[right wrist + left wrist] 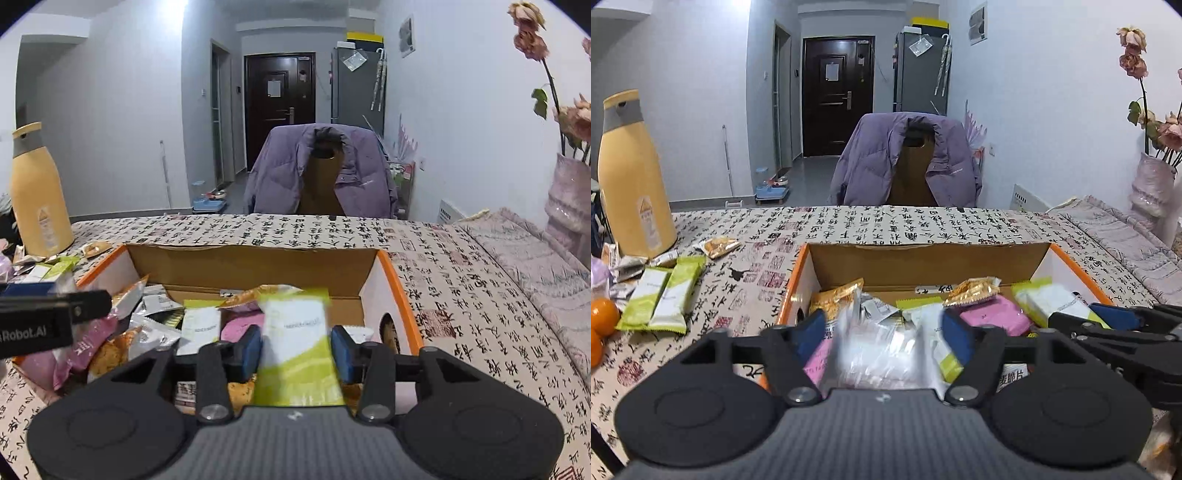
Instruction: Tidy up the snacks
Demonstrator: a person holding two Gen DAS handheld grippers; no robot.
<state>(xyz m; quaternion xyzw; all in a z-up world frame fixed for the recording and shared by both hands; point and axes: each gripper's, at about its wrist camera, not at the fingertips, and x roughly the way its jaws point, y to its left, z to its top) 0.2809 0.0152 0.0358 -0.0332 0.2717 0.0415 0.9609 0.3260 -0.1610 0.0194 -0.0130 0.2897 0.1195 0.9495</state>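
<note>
Over the open cardboard box (258, 258), the right gripper (295, 347) is standing with its blue pads spread on either side of a green-and-white snack packet (295, 332); the blurred packet looks released and dropping rather than gripped, a gap showing at each side. The left gripper (884, 328) is hanging wide open above the same box, a blurred clear-wrapped snack (879, 347) falling free between its fingers onto the pink and gold packets already heaped inside. Both drops are landing at the box's near edge, so letting each packet clear the pads fully before pulling away looks the sound course. More green packets (665, 295) and oranges (604, 317) are waiting near the table's left edge, beside a tall yellow bottle (631, 177) at its far left corner.
</note>
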